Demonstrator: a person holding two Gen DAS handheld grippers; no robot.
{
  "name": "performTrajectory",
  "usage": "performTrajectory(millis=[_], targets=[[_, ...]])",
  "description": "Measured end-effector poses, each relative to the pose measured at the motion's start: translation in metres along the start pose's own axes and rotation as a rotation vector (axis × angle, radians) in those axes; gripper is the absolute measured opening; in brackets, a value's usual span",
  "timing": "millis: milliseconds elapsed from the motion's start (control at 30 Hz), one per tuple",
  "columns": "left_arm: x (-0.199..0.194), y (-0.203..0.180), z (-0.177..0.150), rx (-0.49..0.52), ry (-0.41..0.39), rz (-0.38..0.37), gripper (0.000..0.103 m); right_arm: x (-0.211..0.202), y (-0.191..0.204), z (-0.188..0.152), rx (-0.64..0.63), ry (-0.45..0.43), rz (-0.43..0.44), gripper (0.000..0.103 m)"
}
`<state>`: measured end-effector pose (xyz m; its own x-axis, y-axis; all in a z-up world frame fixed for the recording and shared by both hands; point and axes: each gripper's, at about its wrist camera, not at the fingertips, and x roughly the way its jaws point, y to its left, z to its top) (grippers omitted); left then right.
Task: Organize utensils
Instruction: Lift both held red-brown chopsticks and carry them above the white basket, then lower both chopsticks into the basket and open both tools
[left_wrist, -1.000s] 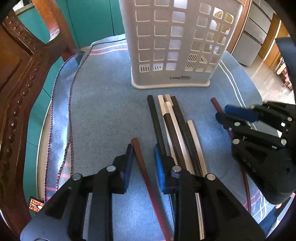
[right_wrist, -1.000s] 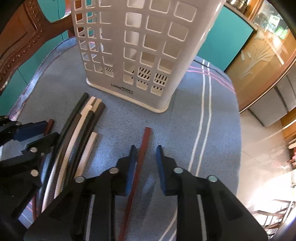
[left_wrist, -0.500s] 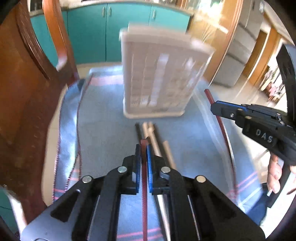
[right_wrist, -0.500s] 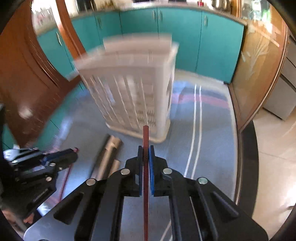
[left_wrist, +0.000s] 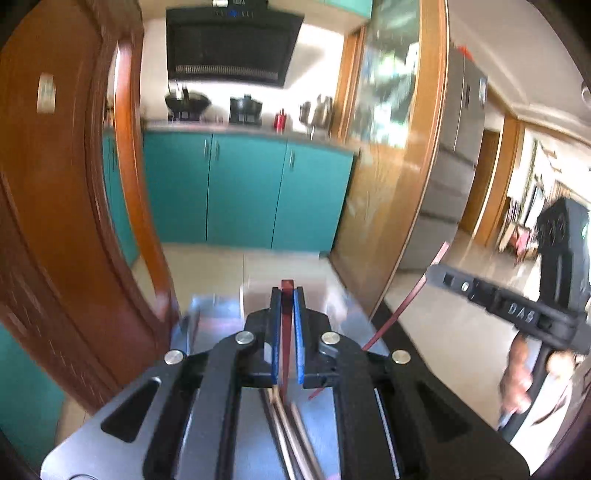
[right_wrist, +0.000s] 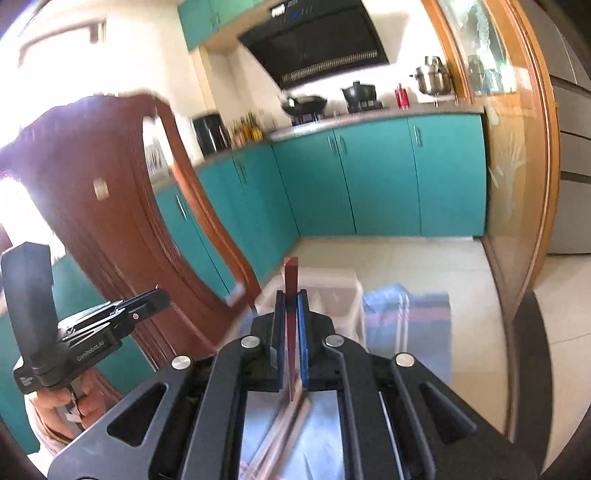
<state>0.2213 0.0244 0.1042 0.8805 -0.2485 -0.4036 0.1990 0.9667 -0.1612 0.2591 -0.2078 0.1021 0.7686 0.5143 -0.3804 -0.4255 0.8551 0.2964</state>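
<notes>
Above tabletop (right_wrist: 406, 332): left gripper (left_wrist: 287, 332) clenched on one dark red chopstick (left_wrist: 286, 295), right gripper (right_wrist: 291, 332) clenched on second red chopstick (right_wrist: 290, 273). Both sticks airborne, tips poking past fingers (left_wrist: 300, 332). White slotted holder (right_wrist: 332, 291) just ahead and below; remaining chopsticks (left_wrist: 291, 435) flat on blue cloth. Advice: tilt tips downward, line up over open top, one stick at a time. Keep grip firm until tip inside rim. Blur heavy; slow before release.

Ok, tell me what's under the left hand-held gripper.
Under the left hand-held gripper, loose chopsticks lie on the blue cloth; the gripper's body hides most of them. It is shut on a red chopstick.
</notes>
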Motion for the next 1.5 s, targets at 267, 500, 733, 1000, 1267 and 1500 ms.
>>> performTrajectory(millis=[267,500,733,1000,1267,1500], targets=[[0.006,0.025,0.069,-0.111,-0.144,0.017,0.007,0.019,-0.019,0.055,0.130,-0.133,0.029,0.007],[-0.002,0.040,0.098,-0.169,-0.279,0.027,0.007,0.030,-0.037,0.058,0.111,-0.221,-0.124,0.007],[0.032,0.033,0.090,-0.188,-0.301,0.071,0.007,0.084,-0.045,0.027,0.051,-0.117,-0.207,0.007],[0.099,0.016,0.048,-0.112,-0.219,0.182,0.007,0.101,-0.049,-0.003,0.028,-0.075,-0.209,0.007],[0.105,0.022,0.015,-0.111,-0.145,0.204,0.009,0.058,-0.043,-0.008,-0.005,-0.140,-0.281,0.057],[0.062,0.033,-0.013,-0.152,-0.195,0.209,0.033,0.041,-0.011,-0.029,-0.109,0.114,-0.179,0.057]])
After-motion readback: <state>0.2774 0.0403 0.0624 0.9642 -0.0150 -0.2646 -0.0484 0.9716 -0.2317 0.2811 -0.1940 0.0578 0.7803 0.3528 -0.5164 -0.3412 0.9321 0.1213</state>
